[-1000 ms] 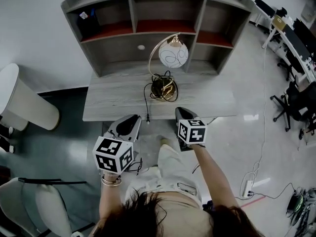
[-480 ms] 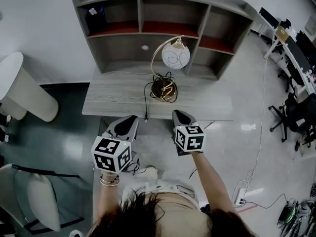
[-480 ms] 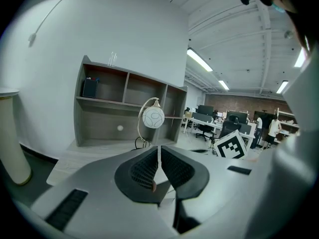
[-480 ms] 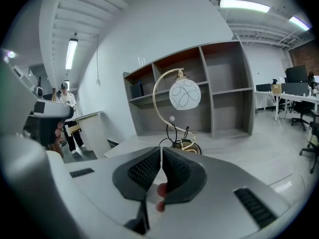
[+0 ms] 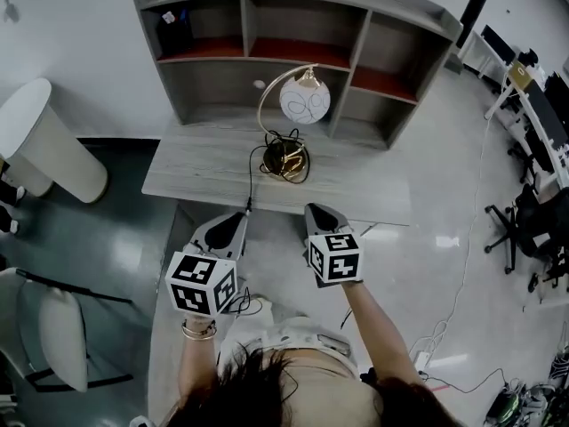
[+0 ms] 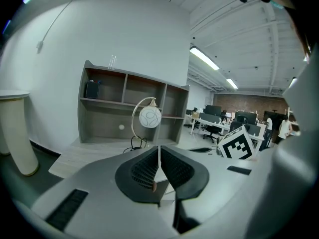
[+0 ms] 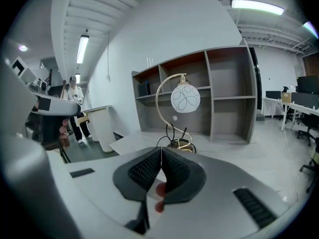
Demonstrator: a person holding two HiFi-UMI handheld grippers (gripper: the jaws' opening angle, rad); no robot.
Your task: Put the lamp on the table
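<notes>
Lamp (image 5: 305, 103) stood upright on the bench (image 5: 191, 174), towards the back and roughly midway along. Its gold base (image 5: 286, 161) sat just in front of the shelf unit (image 5: 391, 56) that rose from the bench's rear edge. Its white globe shade hung from a curved gold stem, in front of the lower middle compartment. A black cord (image 5: 250, 185) lay bundled around the base, and one strand ran forward and dropped over the bench's front edge. You held both tools short of that edge, off the bench and well apart from the lamp. Your left hand-held gripper (image 5: 236, 219) pointed towards the spot where the cord went over. In the left gripper view its jaws were pressed together with nothing between them, and the lamp (image 6: 149, 117) showed beyond them. Your right hand-held gripper (image 5: 318, 212) sat just beside the left one, also closed tight and empty. In the right gripper view the lamp (image 7: 185, 98) stood straight ahead above the jaws. The reddish shapes under those jaws were probably your fingertips, though the view was too close to be sure. A dark box (image 5: 172, 32) sat in the upper left compartment. A white rounded stand (image 5: 44, 154) stood on the floor off the bench's left end.
</notes>
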